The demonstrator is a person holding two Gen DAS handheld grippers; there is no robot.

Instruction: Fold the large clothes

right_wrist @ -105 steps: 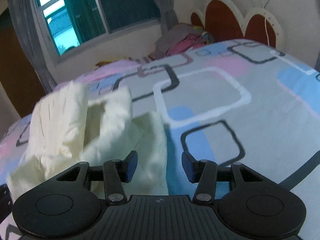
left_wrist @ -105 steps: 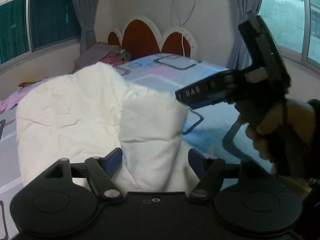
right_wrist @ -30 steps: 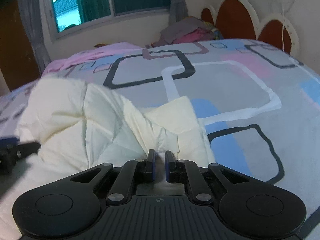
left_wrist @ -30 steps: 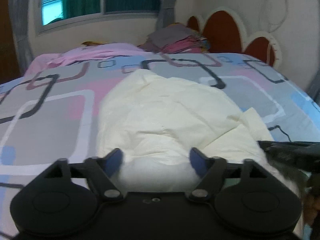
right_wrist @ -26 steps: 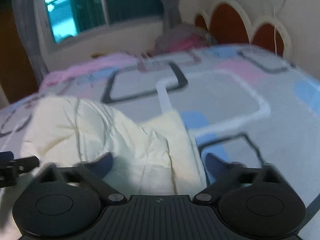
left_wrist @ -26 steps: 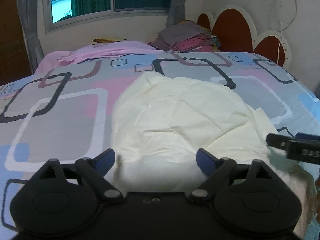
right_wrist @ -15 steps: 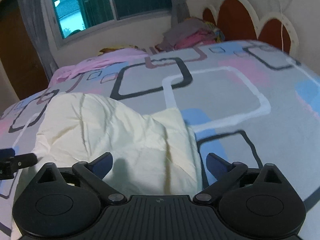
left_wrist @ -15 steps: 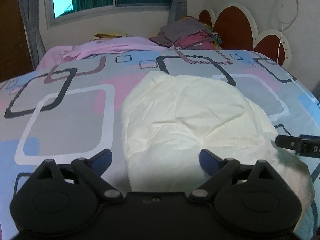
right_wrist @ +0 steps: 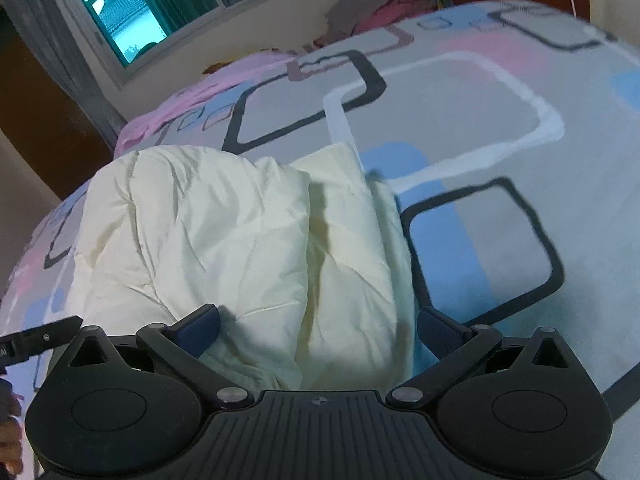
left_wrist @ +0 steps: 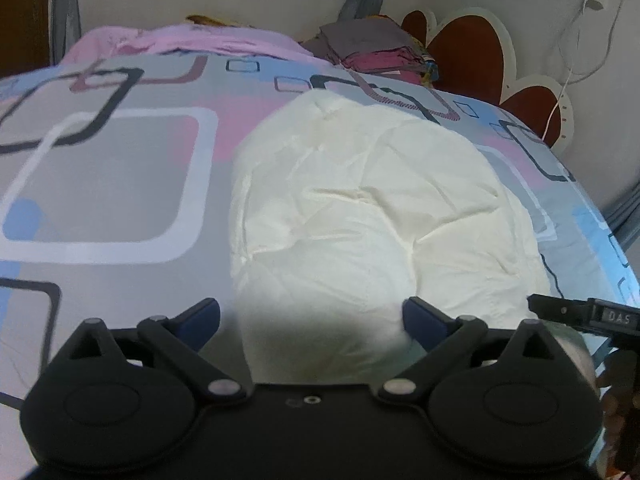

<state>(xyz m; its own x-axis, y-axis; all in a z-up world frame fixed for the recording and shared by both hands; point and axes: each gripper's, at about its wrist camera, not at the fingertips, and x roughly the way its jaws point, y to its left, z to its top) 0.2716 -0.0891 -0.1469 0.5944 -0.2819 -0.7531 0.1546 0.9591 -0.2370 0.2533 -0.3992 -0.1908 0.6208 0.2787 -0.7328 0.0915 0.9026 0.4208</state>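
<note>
A large cream garment [left_wrist: 360,208] lies in a folded, puffy heap on the patterned bed. In the right wrist view the same cream garment [right_wrist: 224,240] shows one layer folded over another. My left gripper [left_wrist: 312,312] hovers at the heap's near edge; its jaws are still opening, with cloth below the gap and neither pad pressing on it. My right gripper [right_wrist: 320,322] stands wide open over the heap's right side, holding nothing. One finger of the right gripper [left_wrist: 580,314] shows at the left view's right edge, where a hand holds it.
The bed sheet [left_wrist: 112,184] has grey, pink and blue squares. A stack of folded clothes [left_wrist: 376,48] sits at the far end by the red headboard [left_wrist: 464,56]. A pink cloth [left_wrist: 180,40] lies under the window. A cable hangs on the right wall.
The right jaws went from nearly shut on a cloth fold to wide open. The left jaws widened. Both grippers drew back a little, and the garment now rests on the bed.
</note>
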